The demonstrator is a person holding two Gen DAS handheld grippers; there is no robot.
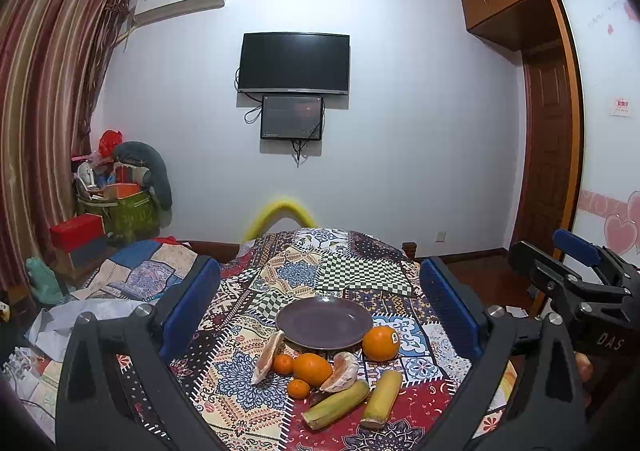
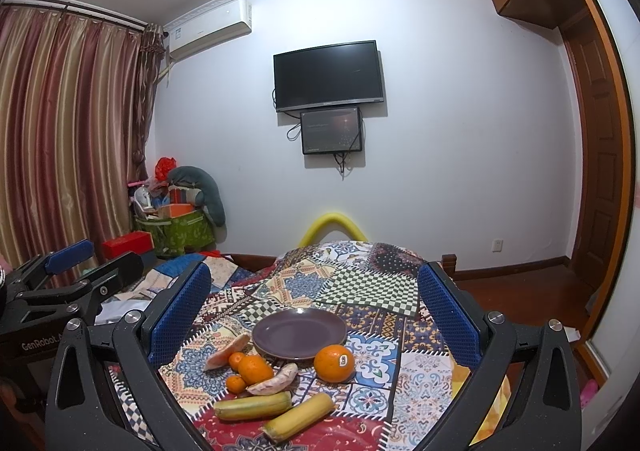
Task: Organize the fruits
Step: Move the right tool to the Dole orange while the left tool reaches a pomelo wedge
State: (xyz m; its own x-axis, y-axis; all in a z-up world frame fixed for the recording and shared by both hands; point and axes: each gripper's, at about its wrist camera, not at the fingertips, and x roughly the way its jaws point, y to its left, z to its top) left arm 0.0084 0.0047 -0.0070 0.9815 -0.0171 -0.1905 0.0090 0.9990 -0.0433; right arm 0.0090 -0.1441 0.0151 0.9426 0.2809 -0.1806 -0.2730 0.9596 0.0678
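An empty purple plate [image 1: 324,321] [image 2: 299,333] sits on the patchwork tablecloth. In front of it lie a big orange with a sticker [image 1: 380,343] [image 2: 334,363], a medium orange [image 1: 312,369] [image 2: 255,369], two small tangerines [image 1: 283,364] [image 1: 298,389], two pomelo segments [image 1: 267,357] [image 1: 341,373] and two yellow-green cane pieces [image 1: 336,404] [image 1: 382,399]. My left gripper [image 1: 320,307] is open and empty, raised above the table. My right gripper [image 2: 314,311] is open and empty at the same height, to the right of the left one [image 2: 60,283].
The patchwork cloth [image 1: 340,263] covers a round table. A cluttered bed [image 1: 132,271] lies to the left, with boxes and bags [image 1: 120,207] in the corner. A wooden door [image 2: 596,171] and a bare floor are on the right.
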